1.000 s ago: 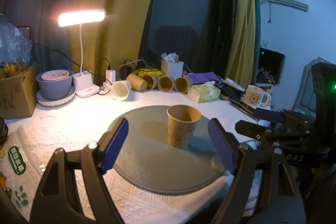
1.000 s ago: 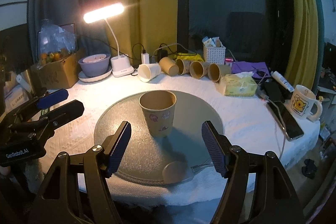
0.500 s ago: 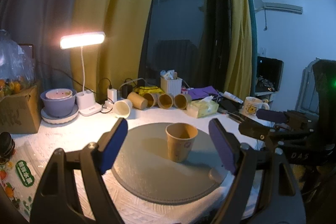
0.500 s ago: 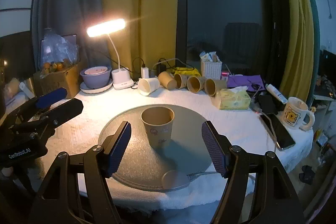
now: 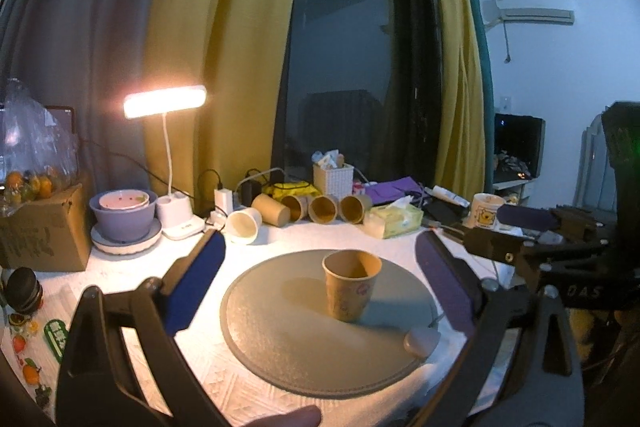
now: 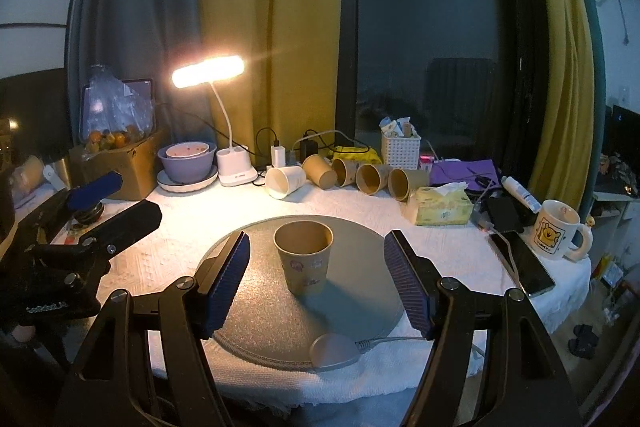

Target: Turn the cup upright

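A brown paper cup stands upright, mouth up, on a round grey mat; it also shows in the right wrist view on the mat. My left gripper is open and empty, back from the cup near the table's front edge. My right gripper is open and empty, also back from the cup. Each gripper shows in the other's view: the right one and the left one.
Several paper cups lie on their sides at the back by a lit desk lamp, a bowl, a tissue box and a mug. A phone lies at right. A small grey puck with a cable sits at the mat's front edge.
Both grippers have pulled back and up from the cup, which now looks smaller and farther. The cup has stayed upright on the mat.
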Demonstrator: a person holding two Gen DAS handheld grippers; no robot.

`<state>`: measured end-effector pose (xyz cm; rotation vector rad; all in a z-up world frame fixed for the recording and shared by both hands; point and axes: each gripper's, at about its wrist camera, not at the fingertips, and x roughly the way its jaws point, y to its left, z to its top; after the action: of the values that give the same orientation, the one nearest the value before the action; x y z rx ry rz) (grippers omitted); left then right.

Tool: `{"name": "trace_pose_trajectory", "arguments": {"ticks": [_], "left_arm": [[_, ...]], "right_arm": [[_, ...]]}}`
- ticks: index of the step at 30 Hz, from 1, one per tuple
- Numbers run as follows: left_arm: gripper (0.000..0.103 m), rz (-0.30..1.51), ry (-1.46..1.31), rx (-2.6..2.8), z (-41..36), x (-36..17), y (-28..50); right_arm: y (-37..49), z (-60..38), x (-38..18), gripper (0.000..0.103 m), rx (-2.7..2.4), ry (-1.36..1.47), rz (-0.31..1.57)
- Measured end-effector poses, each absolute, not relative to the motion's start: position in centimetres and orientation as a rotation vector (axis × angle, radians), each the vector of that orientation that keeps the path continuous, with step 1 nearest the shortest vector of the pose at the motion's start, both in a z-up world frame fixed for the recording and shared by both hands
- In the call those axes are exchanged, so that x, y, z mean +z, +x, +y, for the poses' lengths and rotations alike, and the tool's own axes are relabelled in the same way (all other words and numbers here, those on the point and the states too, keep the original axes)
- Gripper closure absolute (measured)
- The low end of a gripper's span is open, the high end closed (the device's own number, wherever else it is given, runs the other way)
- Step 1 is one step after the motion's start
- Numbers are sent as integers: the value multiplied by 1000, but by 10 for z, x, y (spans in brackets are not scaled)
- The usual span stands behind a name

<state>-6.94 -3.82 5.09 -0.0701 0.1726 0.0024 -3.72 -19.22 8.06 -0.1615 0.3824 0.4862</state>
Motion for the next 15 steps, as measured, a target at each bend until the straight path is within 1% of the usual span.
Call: {"name": "trace_pose_trajectory", "arguments": {"ticks": [15], "left_arm": [[6,140,-60,-5,-42,54,-74]], "right_arm": [[-38,-192,81,30,492,-165,373]]}}
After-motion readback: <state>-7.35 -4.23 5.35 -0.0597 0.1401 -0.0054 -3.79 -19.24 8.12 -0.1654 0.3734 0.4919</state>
